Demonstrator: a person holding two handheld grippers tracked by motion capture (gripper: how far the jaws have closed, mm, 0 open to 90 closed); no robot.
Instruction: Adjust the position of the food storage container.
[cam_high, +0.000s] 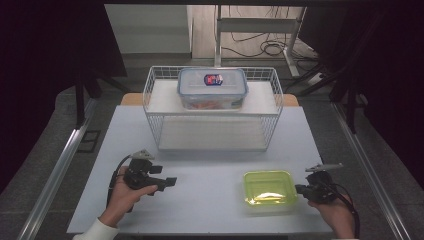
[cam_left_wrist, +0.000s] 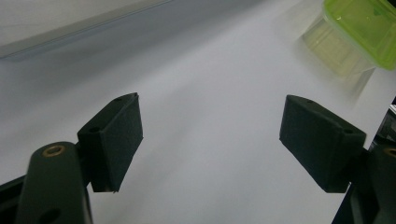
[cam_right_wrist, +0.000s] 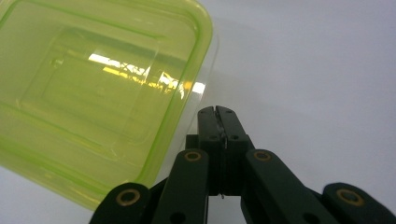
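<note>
1. At the left of the high view, the left gripper (cam_high: 167, 182) is held in the person's left hand (cam_high: 125, 195) low over the white tabletop (cam_high: 210, 200). The sleeve is cut off by the bottom edge.
2. In the left gripper view its two black fingers (cam_left_wrist: 114, 140) stand wide apart, released, with only bare tabletop between them. At the upper right corner of that view the green container (cam_left_wrist: 364, 23) appears blurred and cut off by the frame.
3. At the middle, farther back, a white wire basket (cam_high: 212, 107) stands on the tabletop. On its upper shelf sits a clear lidded food box (cam_high: 212, 87). The orange contents and the label on the lid are too small to make out.
4. To the right, near the front edge, the green plastic container (cam_high: 269, 187) lies on the tabletop. Bright reflections hide its bottom.
5. Just beside its right side is the right gripper (cam_high: 298, 189), held in the right hand (cam_high: 337, 215), which is partly cut off by the bottom edge.
6. In the right gripper view its fingers (cam_right_wrist: 208, 122) are clenched together with nothing between them, their tips next to the container's rim (cam_right_wrist: 187, 93). Whether they touch it I cannot tell.
</note>
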